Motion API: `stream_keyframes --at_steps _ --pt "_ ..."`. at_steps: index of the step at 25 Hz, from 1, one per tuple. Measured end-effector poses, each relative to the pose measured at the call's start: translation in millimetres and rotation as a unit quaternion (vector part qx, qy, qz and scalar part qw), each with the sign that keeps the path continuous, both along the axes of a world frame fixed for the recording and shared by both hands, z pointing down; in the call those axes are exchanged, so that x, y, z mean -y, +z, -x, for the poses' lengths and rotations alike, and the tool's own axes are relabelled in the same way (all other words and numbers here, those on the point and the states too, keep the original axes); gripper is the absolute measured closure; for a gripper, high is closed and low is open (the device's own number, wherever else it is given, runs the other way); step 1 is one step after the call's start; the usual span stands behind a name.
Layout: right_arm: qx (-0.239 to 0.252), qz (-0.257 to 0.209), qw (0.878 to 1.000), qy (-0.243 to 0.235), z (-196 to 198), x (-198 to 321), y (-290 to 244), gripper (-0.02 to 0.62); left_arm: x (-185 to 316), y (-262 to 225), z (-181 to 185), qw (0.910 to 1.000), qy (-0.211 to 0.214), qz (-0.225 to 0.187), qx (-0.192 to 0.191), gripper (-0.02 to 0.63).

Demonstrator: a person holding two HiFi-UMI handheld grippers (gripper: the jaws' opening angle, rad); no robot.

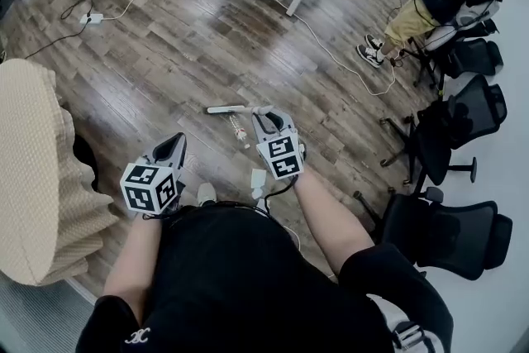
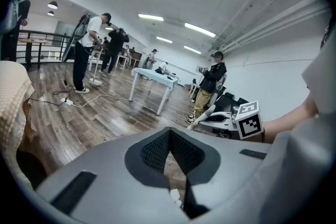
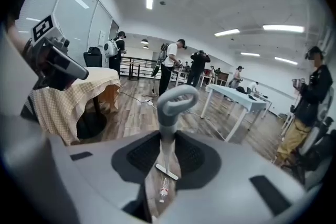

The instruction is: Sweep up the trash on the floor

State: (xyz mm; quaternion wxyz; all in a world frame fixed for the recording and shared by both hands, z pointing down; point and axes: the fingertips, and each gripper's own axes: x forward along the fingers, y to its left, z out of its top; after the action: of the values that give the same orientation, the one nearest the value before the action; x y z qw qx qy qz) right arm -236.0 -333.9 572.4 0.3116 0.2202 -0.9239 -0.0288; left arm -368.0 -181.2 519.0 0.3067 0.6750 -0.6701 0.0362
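The right gripper (image 1: 271,121) is clamping its jaws onto the grey stem of a broom (image 3: 176,99). In the right gripper view the stem is filling the gap between the pads, and its looped top is standing above them at 12 o'clock. In the head view the gripper is covering nearly all of the shaft, so only the white head (image 1: 227,109) is showing, lying flat on the wooden floor (image 1: 190,37) at about 10 o'clock from the jaws. The trash, a clear plastic bottle (image 1: 240,131), is lying on its side on the floor at about 5 o'clock from the broom head, near it and apart from it. Its label is showing too small to read. The left gripper (image 1: 171,151) is hanging at about 8 o'clock from the right one, with its jaw tips meeting and nothing between them. Through the narrow slot below the tips, the left gripper view is giving only a sliver of floor and a white scrap that I cannot identify. The person's dark torso is blocking the bottom of the head view from 5 to 7 o'clock. A table under a beige checked cloth (image 1: 33,169) is running off the frame at 9 o'clock. Black office chairs (image 1: 446,231) are being cut by the edge at 3 to 4 o'clock.
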Motion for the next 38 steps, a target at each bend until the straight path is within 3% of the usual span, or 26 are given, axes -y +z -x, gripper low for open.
stream_keyframes --at_steps 13,20,32,38 --pt "0.011 0.013 0.999 0.031 -56.5 -16.6 -18.4 0.499 26.6 0.8 -50.3 0.9973 0.073 -0.004 0.0 0.612" --pt "0.023 0.014 0.999 0.033 -93.4 -40.6 -32.5 0.499 19.5 8.5 -84.7 0.9959 0.088 0.005 -0.019 0.612" --pt "0.044 0.026 0.996 0.066 -175.1 -76.5 -51.4 0.499 11.2 10.9 -185.3 0.9884 0.148 0.015 -0.032 0.611" --pt "0.064 0.022 0.993 0.096 -204.1 -69.9 -58.2 0.499 13.4 0.0 -226.5 0.984 0.177 0.005 -0.024 0.612"
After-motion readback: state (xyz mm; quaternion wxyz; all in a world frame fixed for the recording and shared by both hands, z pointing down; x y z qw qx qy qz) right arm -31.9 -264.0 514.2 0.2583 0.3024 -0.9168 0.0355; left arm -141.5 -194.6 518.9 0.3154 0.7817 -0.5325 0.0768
